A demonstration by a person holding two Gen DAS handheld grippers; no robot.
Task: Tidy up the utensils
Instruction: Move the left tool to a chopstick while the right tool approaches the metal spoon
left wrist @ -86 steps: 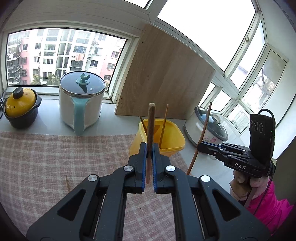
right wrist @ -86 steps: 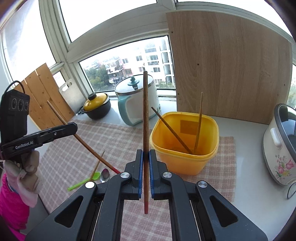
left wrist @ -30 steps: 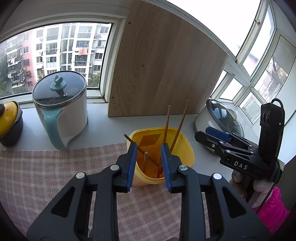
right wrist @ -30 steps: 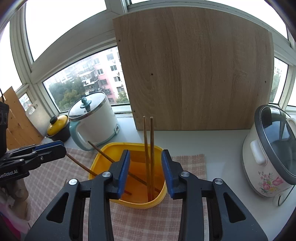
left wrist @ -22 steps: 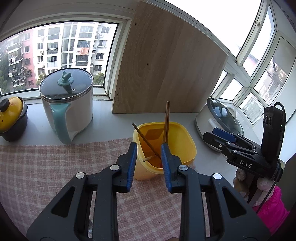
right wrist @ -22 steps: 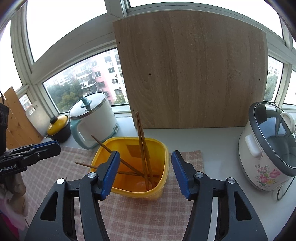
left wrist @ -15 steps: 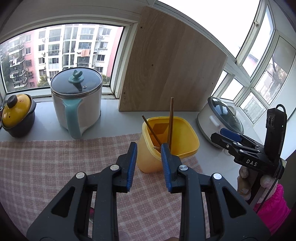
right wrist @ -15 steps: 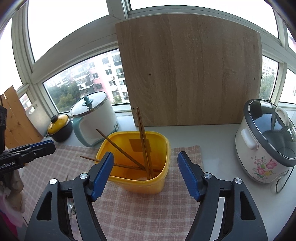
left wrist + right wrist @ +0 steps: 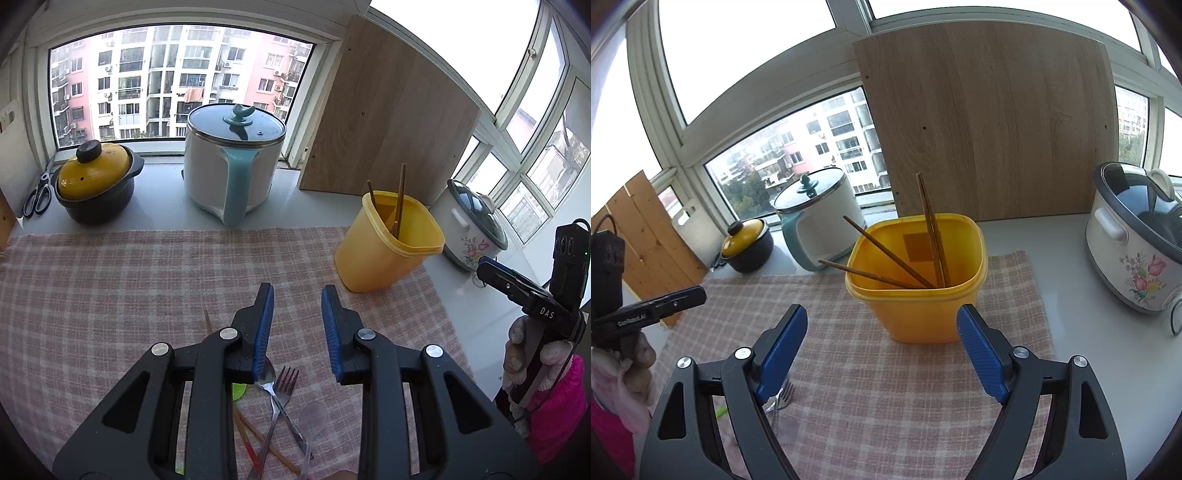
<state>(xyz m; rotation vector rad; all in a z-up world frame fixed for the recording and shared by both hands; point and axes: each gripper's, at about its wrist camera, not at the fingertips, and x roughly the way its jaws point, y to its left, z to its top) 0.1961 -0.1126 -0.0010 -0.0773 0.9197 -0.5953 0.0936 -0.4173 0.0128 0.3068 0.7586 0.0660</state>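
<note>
Two grippers hang over a pink checked cloth [image 9: 110,280] that covers a pale counter [image 9: 1108,354]. In the left wrist view, the left gripper [image 9: 297,325] sits at lower centre with its blue pads a modest gap apart and nothing between them. Under it, at the bottom of the frame, loose utensils lie in a heap on the cloth: a fork [image 9: 286,380], a metal spoon [image 9: 267,373] crossing it, a pale spoon [image 9: 312,415], some chopsticks [image 9: 245,432] and a bit of something green [image 9: 238,391]. One thin stick [image 9: 208,320] lies apart, left of the pads.

In the right wrist view, the right gripper [image 9: 882,350] fills the lower frame, its fingers spread wide and empty; they have just been opening. The fork's tines show at lower left, beside its left finger.

Past both grippers, a yellow tub [image 9: 923,310] stands on the cloth's far part, centre of the right view and right of centre in the left. It is plastic with rounded corners, and four brown chopsticks [image 9: 932,229] lean inside, two nearly upright together, two slanting to the left.

Farther back on the counter stand a white pot with a teal handle [image 9: 232,166], a yellow-lidded dark pot [image 9: 94,181], scissors [image 9: 35,199] and a flowered cooker [image 9: 1137,251]. A wood board [image 9: 990,122] leans against the windows, with apartment blocks outside.
</note>
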